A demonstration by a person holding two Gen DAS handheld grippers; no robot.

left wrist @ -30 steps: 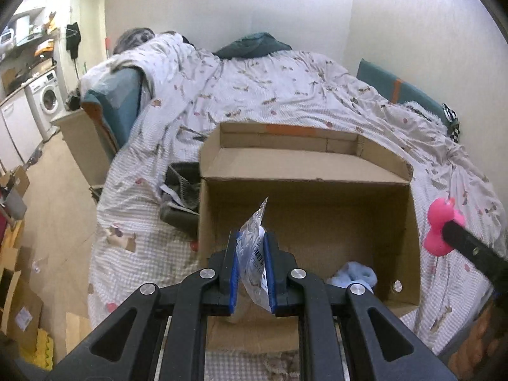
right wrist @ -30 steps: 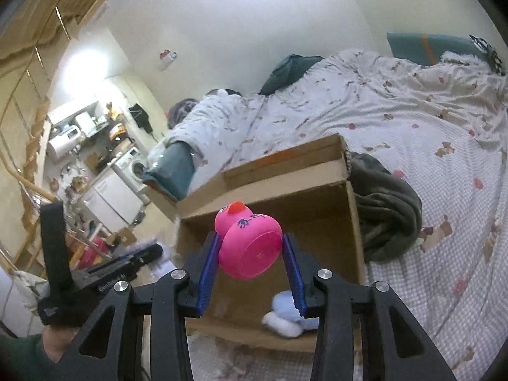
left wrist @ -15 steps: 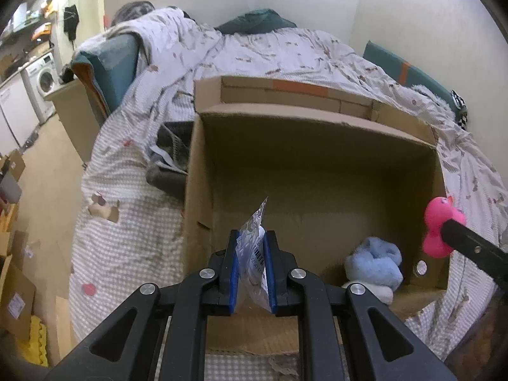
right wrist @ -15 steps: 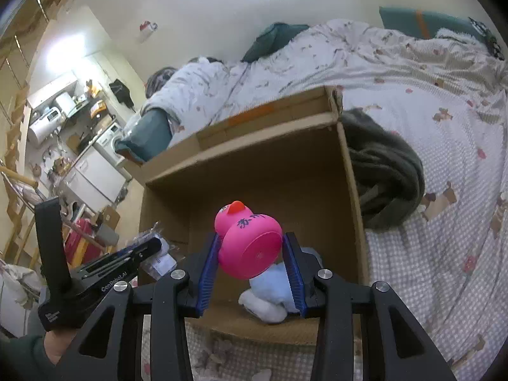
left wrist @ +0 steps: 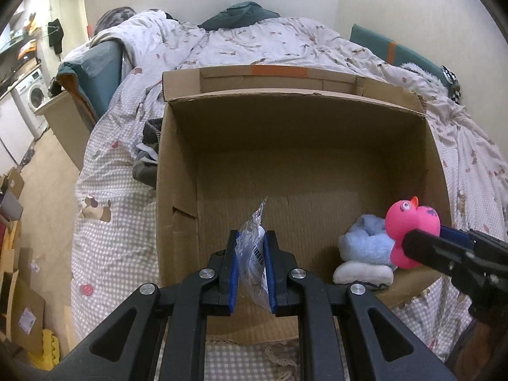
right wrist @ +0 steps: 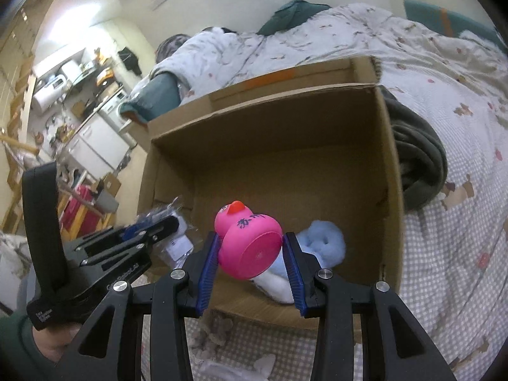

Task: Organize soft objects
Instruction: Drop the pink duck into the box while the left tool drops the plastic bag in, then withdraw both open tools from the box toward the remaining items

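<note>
An open cardboard box (left wrist: 177,165) (right wrist: 389,171) stands on the bed. My left gripper (left wrist: 252,254) is shut on a clear plastic packet (left wrist: 254,247) with a barcode label, held over the box's near left part. My right gripper (right wrist: 250,254) is shut on a pink rubber duck (right wrist: 247,247) (left wrist: 412,225), held over the box's near right part. A light blue and white plush toy (left wrist: 365,250) (right wrist: 327,244) lies in the box just under the duck. The left gripper (right wrist: 158,225) also shows in the right wrist view.
A dark green-grey garment (right wrist: 419,165) lies on the bed right of the box; another dark bundle (left wrist: 147,155) lies left of it. The bed has a patterned quilt (left wrist: 270,44). Cartons (left wrist: 19,311) and a washing machine (left wrist: 31,95) stand on the floor at left.
Both grippers have moved forward and down over the box. The duck now hangs over the blue plush toy, and the packet is over the box floor. Both grips are unchanged.
</note>
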